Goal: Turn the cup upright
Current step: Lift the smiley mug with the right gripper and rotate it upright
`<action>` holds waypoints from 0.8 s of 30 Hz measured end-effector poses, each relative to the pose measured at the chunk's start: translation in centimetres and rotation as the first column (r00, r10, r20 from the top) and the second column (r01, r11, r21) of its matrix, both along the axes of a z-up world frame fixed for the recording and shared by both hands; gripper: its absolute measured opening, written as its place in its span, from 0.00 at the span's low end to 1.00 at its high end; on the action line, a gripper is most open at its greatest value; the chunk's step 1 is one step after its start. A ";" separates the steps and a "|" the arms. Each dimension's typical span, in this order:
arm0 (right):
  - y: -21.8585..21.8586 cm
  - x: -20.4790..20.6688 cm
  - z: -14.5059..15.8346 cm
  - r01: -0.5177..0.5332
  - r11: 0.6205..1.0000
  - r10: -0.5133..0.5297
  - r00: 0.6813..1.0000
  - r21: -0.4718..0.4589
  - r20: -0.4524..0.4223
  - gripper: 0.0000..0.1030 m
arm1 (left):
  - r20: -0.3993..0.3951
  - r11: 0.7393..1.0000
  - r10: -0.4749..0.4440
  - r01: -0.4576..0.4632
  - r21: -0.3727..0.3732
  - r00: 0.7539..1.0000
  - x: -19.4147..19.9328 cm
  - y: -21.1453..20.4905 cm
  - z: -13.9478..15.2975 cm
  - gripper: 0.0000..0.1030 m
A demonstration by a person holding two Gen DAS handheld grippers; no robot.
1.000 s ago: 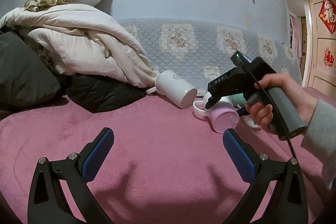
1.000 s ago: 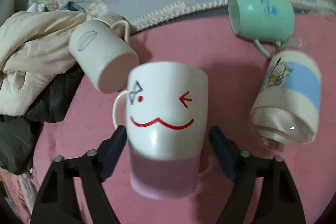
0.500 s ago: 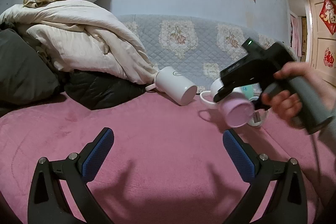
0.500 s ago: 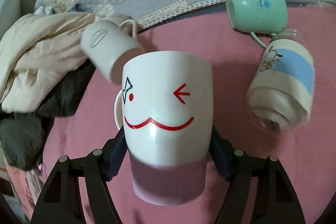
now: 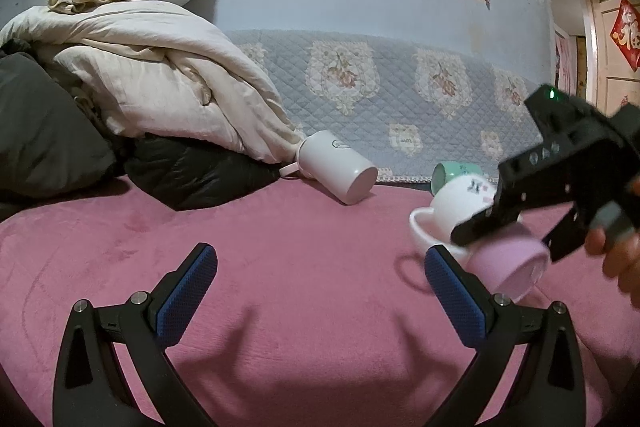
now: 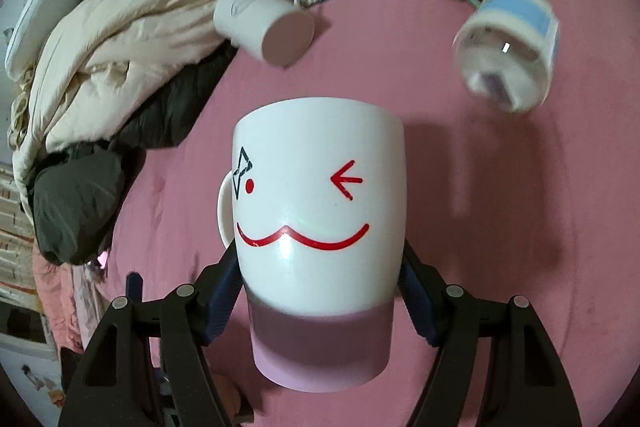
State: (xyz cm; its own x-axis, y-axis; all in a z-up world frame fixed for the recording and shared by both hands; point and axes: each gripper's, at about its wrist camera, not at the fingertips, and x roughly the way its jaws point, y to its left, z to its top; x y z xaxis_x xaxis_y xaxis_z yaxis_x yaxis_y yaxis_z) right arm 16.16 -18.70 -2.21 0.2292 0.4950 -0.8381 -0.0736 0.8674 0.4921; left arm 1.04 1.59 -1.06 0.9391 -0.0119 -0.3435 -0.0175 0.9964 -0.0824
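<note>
we have the smiley cup clamped between the right gripper pads low on its body, lifted clear of the pink blanket. from the left view it tilts, pink base toward us, mouth pointing away and up, so by our reckoning the flip is partway; levelling and setting down remain. left gripper hangs wide apart, holding nothing. 3 other cups lie tipped near the quilt.
</note>
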 end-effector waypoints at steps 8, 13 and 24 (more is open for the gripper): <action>-0.7 -0.4 -2.9 0.057 0.997 -0.055 0.998 0.045 -0.037 0.74 | -0.001 1.000 0.001 -0.001 -0.003 1.000 -0.1 0.0 0.0 1.00; -0.7 -1.3 -0.5 0.001 1.000 -0.003 0.995 0.026 0.098 0.84 | -0.003 1.000 0.001 -0.001 0.000 1.000 -0.1 -0.1 -0.2 1.00; -4.9 -7.9 5.6 0.187 0.975 -0.059 0.747 -0.124 0.662 1.00 | 0.003 1.000 0.001 -0.001 0.007 1.000 -0.2 -0.1 -0.2 1.00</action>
State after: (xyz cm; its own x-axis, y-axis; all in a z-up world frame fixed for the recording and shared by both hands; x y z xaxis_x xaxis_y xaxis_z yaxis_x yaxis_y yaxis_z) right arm 8.24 -23.55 3.41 0.7981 0.2879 -0.5293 -0.2070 0.9560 0.2078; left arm 0.87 1.50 -1.22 0.9400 -0.0082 -0.3412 -0.0187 0.9970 -0.0755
